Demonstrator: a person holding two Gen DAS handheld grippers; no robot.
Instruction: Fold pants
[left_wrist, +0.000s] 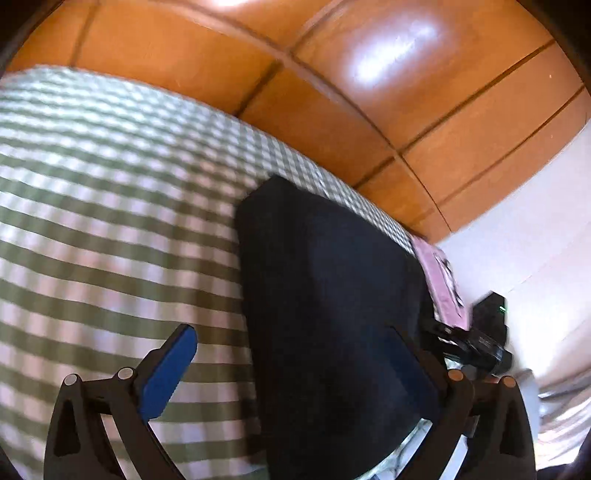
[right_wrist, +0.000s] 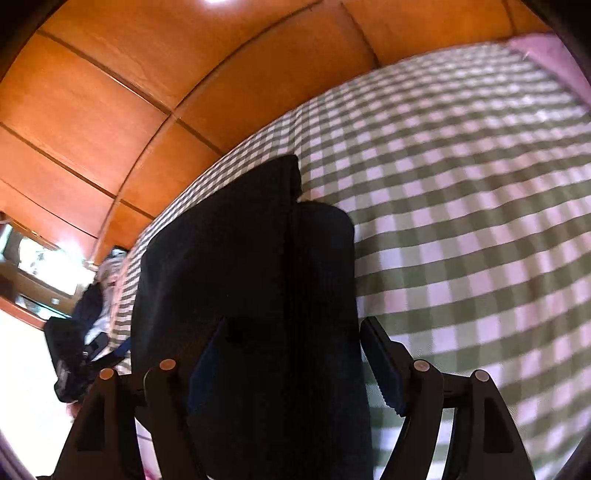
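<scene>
The dark pants (left_wrist: 332, 314) lie folded on a green and white checked sheet (left_wrist: 110, 221), and both grippers are above them. The left gripper (left_wrist: 291, 373) has its jaws spread wide. Its left blue pad (left_wrist: 168, 373) is over the bare sheet, well apart from the cloth, and the other finger is over the right part of the pants; the cloth is under the right half of the gap (I see no pressing on it).

From the right wrist view, the pants (right_wrist: 240, 277) extend forward from the right gripper (right_wrist: 291, 365) and fill most of the space between its fingers. The right pad (right_wrist: 380, 369) stands just beside the edge of the cloth, apart from it, so this gripper is open too. Behind the bed there are orange wooden panels (right_wrist: 92, 110).
</scene>
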